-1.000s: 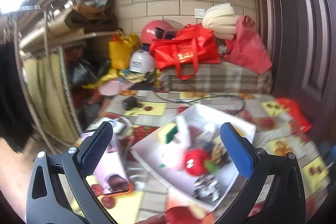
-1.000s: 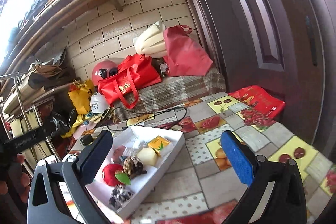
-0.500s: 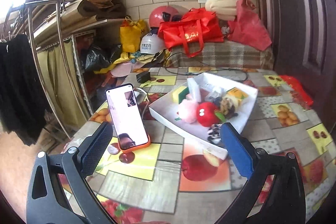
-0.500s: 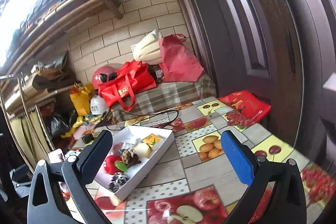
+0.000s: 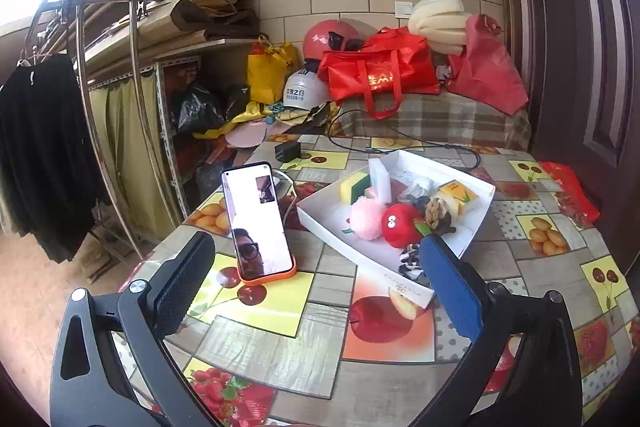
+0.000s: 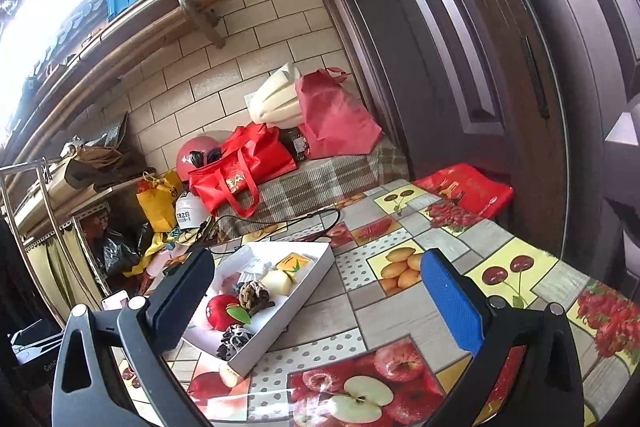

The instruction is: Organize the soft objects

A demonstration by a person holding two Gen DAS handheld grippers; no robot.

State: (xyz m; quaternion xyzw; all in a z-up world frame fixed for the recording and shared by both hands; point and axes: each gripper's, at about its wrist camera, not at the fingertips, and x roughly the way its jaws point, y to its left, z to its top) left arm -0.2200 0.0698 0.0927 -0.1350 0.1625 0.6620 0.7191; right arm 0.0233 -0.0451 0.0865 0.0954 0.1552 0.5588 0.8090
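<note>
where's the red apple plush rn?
In the white tray, near its front end in the left wrist view: red apple plush sits between the pink pom-pom on its left and the braided rope knot on its right.

Our left gripper (image 5: 316, 281) hangs wide open, empty, at the frame's bottom. At centre right we see the white tray (image 5: 476, 217) holding a red plush apple (image 5: 400, 229); a propped phone (image 5: 256, 223) stands left of it.

tray: white shallow box (image 5: 472, 227) on the bench
inside: red apple plush (image 5: 400, 227), pink fluffy ball (image 5: 366, 221), woven rope knot (image 5: 436, 213), yellow-green sponge (image 5: 354, 185), zebra scrunchie (image 5: 410, 259)
</note>
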